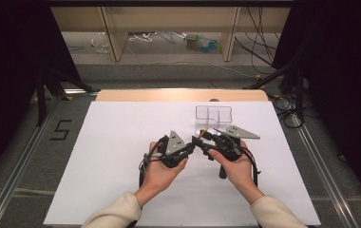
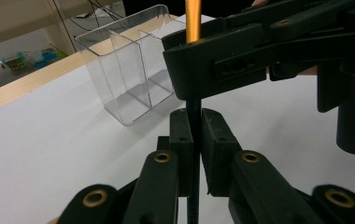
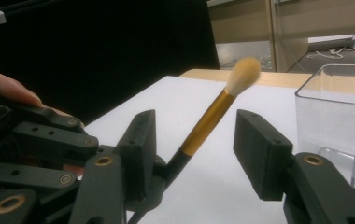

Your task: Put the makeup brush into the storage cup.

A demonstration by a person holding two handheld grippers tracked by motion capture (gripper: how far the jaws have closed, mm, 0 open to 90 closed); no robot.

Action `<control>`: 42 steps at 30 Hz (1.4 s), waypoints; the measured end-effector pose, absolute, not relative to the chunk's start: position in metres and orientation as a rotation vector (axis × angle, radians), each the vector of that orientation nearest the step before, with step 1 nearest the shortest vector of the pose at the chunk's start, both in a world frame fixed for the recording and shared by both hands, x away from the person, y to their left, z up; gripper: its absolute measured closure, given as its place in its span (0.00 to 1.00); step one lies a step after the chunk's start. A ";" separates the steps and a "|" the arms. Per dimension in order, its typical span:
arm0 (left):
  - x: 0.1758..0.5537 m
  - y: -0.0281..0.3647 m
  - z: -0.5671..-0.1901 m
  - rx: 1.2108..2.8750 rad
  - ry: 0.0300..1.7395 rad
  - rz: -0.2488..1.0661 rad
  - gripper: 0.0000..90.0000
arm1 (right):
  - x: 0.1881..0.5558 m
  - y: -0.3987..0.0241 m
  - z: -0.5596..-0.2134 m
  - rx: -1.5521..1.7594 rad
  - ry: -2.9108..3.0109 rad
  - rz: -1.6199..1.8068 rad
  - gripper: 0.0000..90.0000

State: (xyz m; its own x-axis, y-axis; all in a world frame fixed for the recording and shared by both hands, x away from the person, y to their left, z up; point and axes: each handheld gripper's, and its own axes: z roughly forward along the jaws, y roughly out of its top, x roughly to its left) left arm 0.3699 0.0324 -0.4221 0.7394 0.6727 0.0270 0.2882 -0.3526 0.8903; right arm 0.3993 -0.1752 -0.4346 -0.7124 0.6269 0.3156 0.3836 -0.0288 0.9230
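One makeup brush [image 3: 213, 116] on record: your left tongs [image 2: 195, 140] are pinching its dark handle, holding it above the white desk [image 1: 121, 156]. Your right tongs [image 3: 194, 154] stand spread either side of the gold ferrule, pads not touching. One clear organiser [image 2: 129, 70], two compartments visible, sits just beyond on the desk.
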 end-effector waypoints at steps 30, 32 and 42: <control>0.368 0.032 -0.421 1.913 0.722 0.526 1.00 | 0.402 -0.169 -0.434 1.085 2.090 1.881 0.93; 0.367 0.033 -0.420 1.904 0.721 0.524 1.00 | 0.400 -0.169 -0.430 1.064 2.091 1.874 0.93; 0.358 0.041 -0.415 1.835 0.651 0.540 0.71 | 0.402 -0.175 -0.421 0.999 2.048 1.845 0.93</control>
State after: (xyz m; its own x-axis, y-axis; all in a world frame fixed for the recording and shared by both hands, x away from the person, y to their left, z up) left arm 0.3576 0.0412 -0.4153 0.7483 0.6608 0.0582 0.1791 -0.2858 0.9414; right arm 0.4021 -0.1751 -0.4209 -0.7484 0.6021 0.2781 0.3393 -0.0128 0.9406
